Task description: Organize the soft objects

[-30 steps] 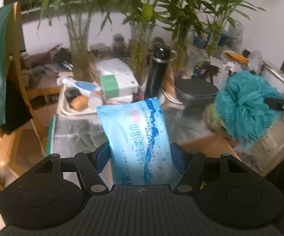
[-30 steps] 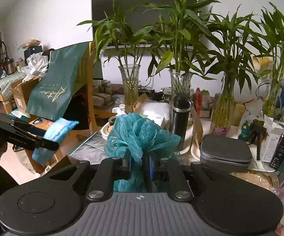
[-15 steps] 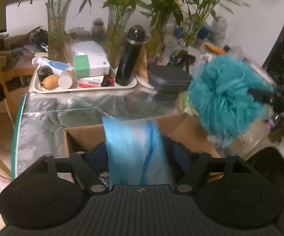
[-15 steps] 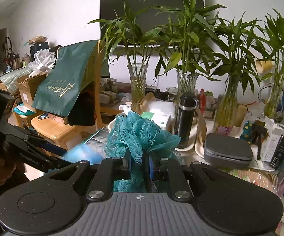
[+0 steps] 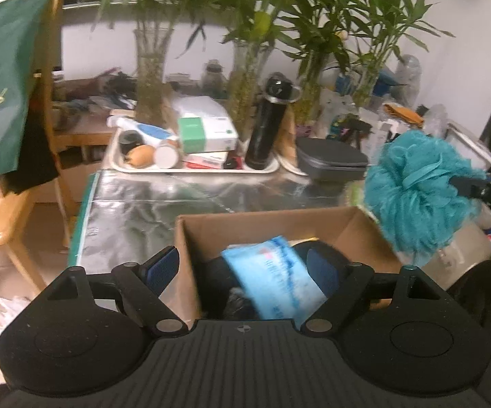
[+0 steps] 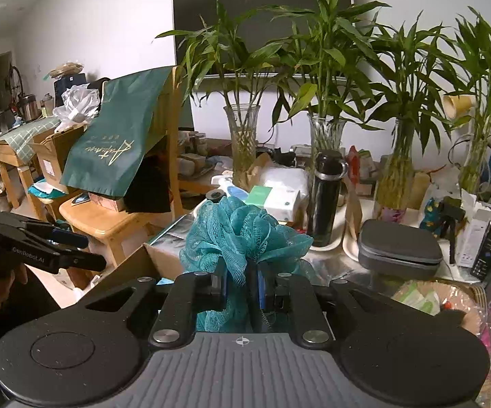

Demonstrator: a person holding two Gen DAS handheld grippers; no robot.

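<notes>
Cluttered with vases and bottles at its far edge, the foil-covered table (image 5: 150, 204) carries a cardboard box (image 5: 279, 227) where the spread left claw (image 5: 245, 265) hovers over a blue wipes pack (image 5: 272, 275), while right of it the right claw (image 6: 242, 285) pinches a teal bath pouf (image 6: 242, 231).

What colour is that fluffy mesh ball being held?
Teal; the mesh ball shows best in the right wrist view.

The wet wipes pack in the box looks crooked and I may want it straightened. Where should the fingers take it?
Grip the wet wipes pack by its raised upper end, flat faces between the fingers, coming from above through the cardboard box opening. It lies tilted on dark items, and the box walls block the sides.
</notes>
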